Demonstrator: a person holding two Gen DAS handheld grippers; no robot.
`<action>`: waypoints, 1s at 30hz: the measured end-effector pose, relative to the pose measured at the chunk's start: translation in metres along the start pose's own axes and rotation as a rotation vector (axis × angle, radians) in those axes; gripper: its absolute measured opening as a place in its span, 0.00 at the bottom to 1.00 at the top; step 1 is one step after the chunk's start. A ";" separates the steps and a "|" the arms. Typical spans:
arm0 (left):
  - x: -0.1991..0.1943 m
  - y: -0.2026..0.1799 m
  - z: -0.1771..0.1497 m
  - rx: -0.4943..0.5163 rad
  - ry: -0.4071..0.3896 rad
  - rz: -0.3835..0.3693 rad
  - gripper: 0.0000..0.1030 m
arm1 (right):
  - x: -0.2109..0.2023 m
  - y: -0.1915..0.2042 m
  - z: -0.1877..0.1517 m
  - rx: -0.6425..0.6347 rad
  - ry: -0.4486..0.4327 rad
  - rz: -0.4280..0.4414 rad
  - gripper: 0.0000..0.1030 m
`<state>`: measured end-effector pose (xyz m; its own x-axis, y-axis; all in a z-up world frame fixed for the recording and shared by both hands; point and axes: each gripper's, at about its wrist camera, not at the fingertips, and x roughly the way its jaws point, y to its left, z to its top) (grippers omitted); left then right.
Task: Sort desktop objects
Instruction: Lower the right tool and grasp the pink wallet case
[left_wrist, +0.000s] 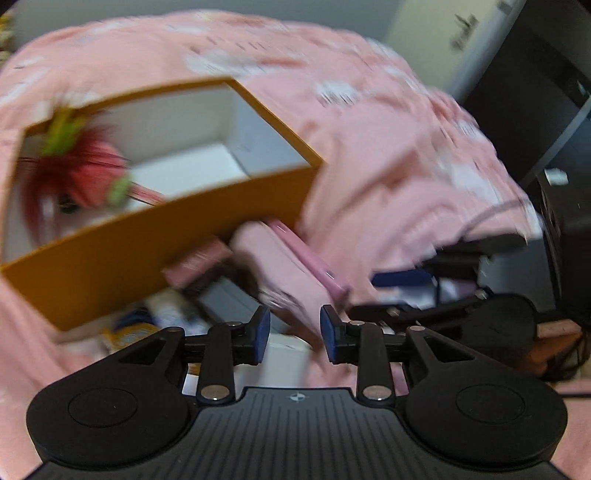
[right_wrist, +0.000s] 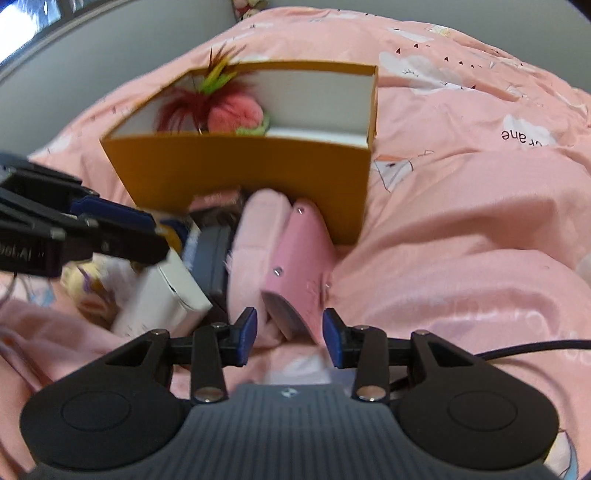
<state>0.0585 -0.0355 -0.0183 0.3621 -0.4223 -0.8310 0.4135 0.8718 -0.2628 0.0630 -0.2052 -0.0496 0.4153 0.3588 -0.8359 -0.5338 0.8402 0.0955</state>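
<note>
Item 1. Orange box (right_wrist: 243, 168), open-topped, white inside, is seen at upper centre of the right wrist view and at left centre of the left wrist view (left_wrist: 155, 254). It is set on a pink printed bedcover (right_wrist: 461, 221). One thing is held in it: a pink plush toy (right_wrist: 234, 116) with dark red tufts and green-yellow feathers, lodged in the left part of the box. The right part of the interior is seen bare and white.

Item 2. Loose heap, found just below the box's front wall in both views. Listed in it: a pink case (right_wrist: 301, 254) with small metal studs, tilted against the box; a fluffy pale pink piece (right_wrist: 255, 236) beside it on the left; a dark grey flat object (right_wrist: 212, 258); a white carton (right_wrist: 166, 299) at lower left; a small doll-like figure (right_wrist: 88, 291), blurred, further left.

Item 3. Right gripper (right_wrist: 289, 334), at lower centre of its view. Its blue pads are seen apart, with the near end of the pink case between them; contact cannot be told.

Item 4. Left gripper (left_wrist: 294, 332), at lower centre of its view and at left in the right wrist view (right_wrist: 122, 236). Its pads are seen apart, nothing clamped.
</note>
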 end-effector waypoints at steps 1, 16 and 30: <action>0.006 -0.004 0.000 0.015 0.023 -0.016 0.35 | 0.001 0.001 -0.002 -0.024 0.007 -0.016 0.40; 0.059 -0.018 0.006 0.065 0.146 -0.036 0.36 | 0.018 -0.008 -0.011 -0.139 0.012 -0.002 0.31; 0.033 -0.013 0.001 0.029 0.028 -0.045 0.14 | 0.009 -0.009 -0.008 -0.095 -0.041 0.063 0.02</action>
<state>0.0662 -0.0616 -0.0419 0.3189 -0.4537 -0.8322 0.4533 0.8441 -0.2864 0.0654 -0.2129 -0.0625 0.4076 0.4279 -0.8067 -0.6261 0.7740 0.0942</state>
